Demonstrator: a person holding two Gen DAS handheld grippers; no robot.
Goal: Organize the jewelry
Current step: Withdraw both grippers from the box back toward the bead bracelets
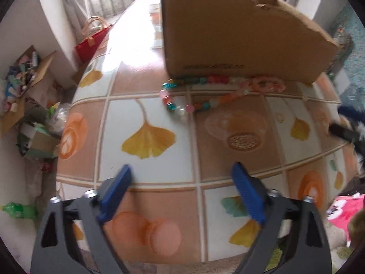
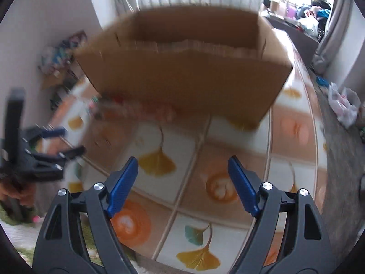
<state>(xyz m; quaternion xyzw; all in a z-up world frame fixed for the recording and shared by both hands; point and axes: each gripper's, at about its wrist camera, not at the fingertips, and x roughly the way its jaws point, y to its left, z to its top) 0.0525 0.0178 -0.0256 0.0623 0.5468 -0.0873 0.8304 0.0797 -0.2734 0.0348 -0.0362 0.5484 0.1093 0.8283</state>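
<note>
A low table covered with a glossy cloth printed in peach and white squares with yellow ginkgo leaves point(image 1: 148, 137) fills both views, with a bright window behind and clutter on the floor to either side, including a red handbag with pale handles point(image 1: 92, 41). A brown corrugated cardboard box with an open top point(image 1: 239, 29) stands on the cloth, and a long string of multicoloured beads in pink, turquoise, orange and white point(image 1: 205, 93) lies in a loop right against the foot of its near wall, part of it tucked along the box edge. The left gripper point(image 1: 182, 182) hovers over the cloth well short of the beads, its blue-padded fingers spread wide and holding nothing. The right gripper point(image 2: 182, 178) is likewise spread and empty, facing the box from its own side; that view is blurred, so the beads show only as a smear at the box's base. The work appears to be at the reaching stage, nothing yet picked up. Next, one claw likely must drop low, straddle a thin section of the strand away from the cardboard, and close firmly so the beads do not slip.
</note>
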